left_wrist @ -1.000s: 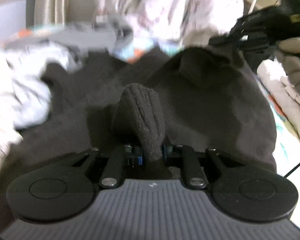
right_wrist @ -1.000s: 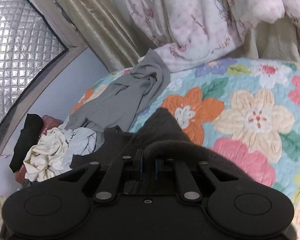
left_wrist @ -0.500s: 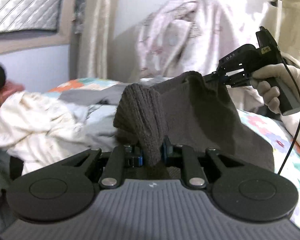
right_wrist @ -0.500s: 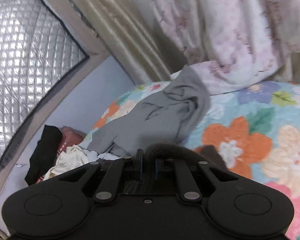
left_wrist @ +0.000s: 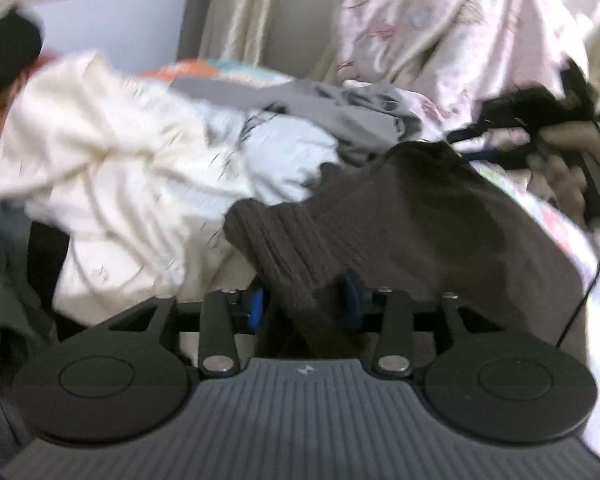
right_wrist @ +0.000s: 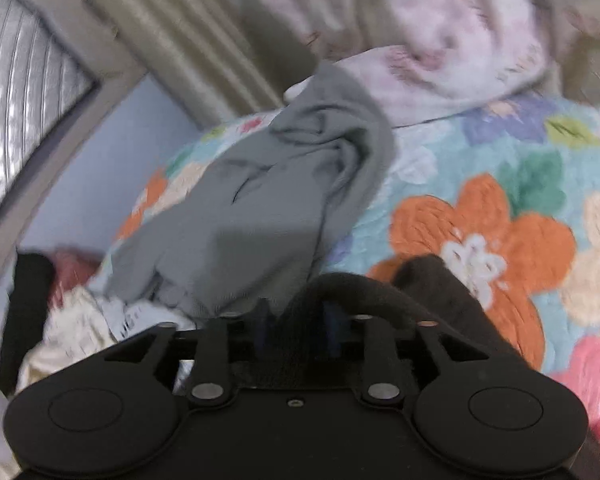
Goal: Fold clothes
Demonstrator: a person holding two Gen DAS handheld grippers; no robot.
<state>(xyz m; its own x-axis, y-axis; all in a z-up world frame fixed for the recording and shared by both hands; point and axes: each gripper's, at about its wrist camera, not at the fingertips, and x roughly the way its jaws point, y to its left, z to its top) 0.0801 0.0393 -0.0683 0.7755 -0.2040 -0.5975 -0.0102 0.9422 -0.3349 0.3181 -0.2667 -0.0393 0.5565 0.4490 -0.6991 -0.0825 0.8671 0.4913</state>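
A dark brown knit sweater (left_wrist: 440,216) is spread between my two grippers over the floral quilt. My left gripper (left_wrist: 303,302) has its jaws opening. The sweater's ribbed edge (left_wrist: 292,248) still lies loosely between the blue pads, with a gap on the left side. My right gripper (right_wrist: 298,324) is opening too, and a rolled fold of the sweater (right_wrist: 440,292) rests between its parted pads. In the left wrist view that right gripper (left_wrist: 500,136) is a blurred dark shape at the sweater's far corner, carried by a gloved hand (left_wrist: 560,148).
A crumpled grey garment (right_wrist: 280,200) lies on the floral quilt (right_wrist: 480,220) just beyond the sweater. A heap of cream and white clothes (left_wrist: 120,160) fills the left. A pink patterned blanket (right_wrist: 420,32) and a curtain hang behind. A black cable (left_wrist: 596,260) trails at the right.
Both sets of jaws have parted from a tight pinch on the sweater. The sweater, held up before, has sunk onto the bed, and both views have swung sideways with blur.
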